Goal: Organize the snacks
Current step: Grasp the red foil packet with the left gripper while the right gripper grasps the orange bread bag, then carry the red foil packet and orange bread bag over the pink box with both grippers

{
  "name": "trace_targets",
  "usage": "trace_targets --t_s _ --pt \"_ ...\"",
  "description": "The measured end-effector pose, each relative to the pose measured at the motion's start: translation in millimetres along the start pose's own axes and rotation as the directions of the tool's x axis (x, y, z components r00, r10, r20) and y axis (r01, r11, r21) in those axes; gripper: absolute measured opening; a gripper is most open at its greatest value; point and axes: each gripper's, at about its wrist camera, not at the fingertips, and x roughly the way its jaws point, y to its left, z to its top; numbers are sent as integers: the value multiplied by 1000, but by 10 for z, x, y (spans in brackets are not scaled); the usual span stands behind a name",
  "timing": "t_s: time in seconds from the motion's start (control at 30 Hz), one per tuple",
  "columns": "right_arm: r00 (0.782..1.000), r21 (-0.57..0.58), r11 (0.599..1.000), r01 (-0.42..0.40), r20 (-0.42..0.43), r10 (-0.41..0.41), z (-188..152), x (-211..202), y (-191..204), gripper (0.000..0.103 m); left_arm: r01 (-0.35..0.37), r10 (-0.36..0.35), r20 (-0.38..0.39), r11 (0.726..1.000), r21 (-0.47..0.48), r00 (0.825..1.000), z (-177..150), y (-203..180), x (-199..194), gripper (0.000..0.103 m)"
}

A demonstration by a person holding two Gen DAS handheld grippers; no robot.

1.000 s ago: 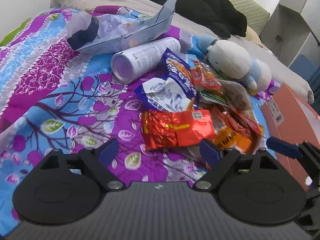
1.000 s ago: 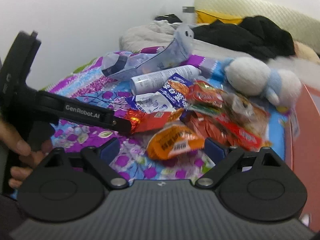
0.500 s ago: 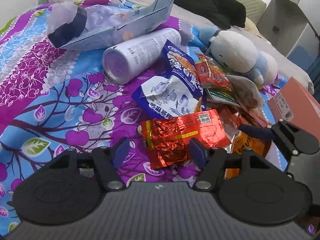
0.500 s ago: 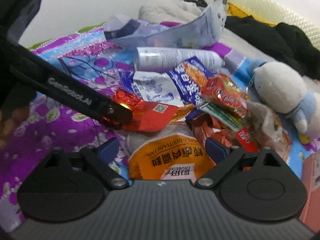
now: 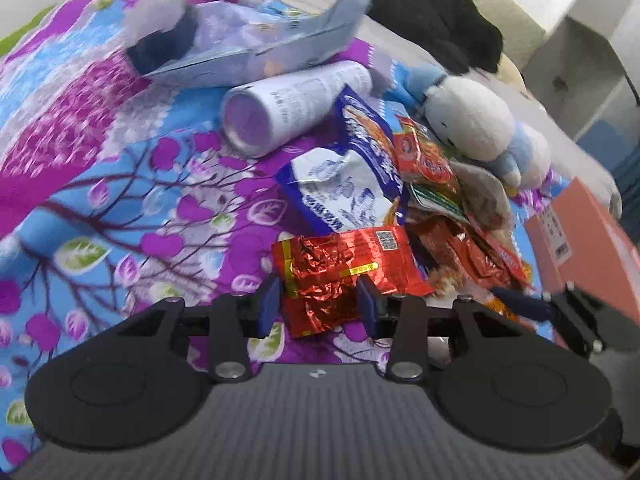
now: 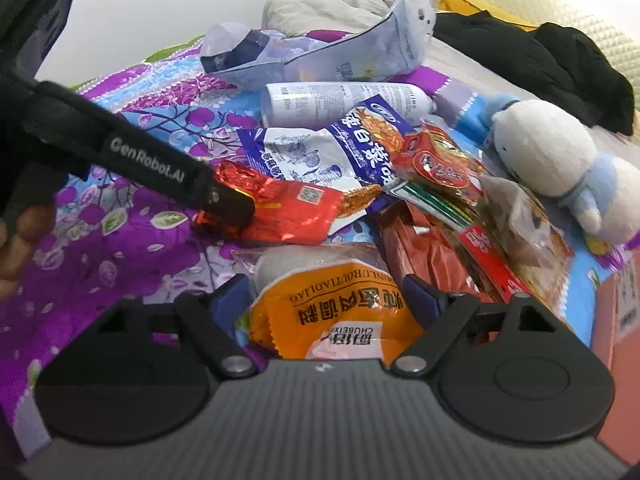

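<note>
A pile of snack packets lies on a purple and blue floral bedspread (image 5: 120, 208). My left gripper (image 5: 318, 306) has its blue pads closed in on both sides of a shiny red foil packet (image 5: 344, 268), also seen in the right wrist view (image 6: 288, 210). My right gripper (image 6: 330, 298) is open, its fingers on either side of an orange packet (image 6: 332, 312). A blue and white packet (image 5: 344, 184), a red packet (image 5: 424, 156) and several more red ones lie behind.
A white can (image 5: 288, 108) lies on its side behind the pile, with a pale crumpled bag (image 5: 256, 44) beyond it. A white and blue plush toy (image 5: 480, 128) sits at the right. An orange box (image 5: 580, 240) stands at the right edge. Dark clothes (image 5: 440, 12) lie further back.
My left gripper moved forward and narrowed its jaws around the red foil packet. My right gripper moved closer over the orange packet.
</note>
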Motion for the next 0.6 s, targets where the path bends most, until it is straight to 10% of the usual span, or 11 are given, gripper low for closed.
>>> trace_targets --t_s 0.6 --pt "994 150 983 105 -27 -102 -566 -867 103 82 35 -35 -35 999 -8 999 -617 -217 -735 46"
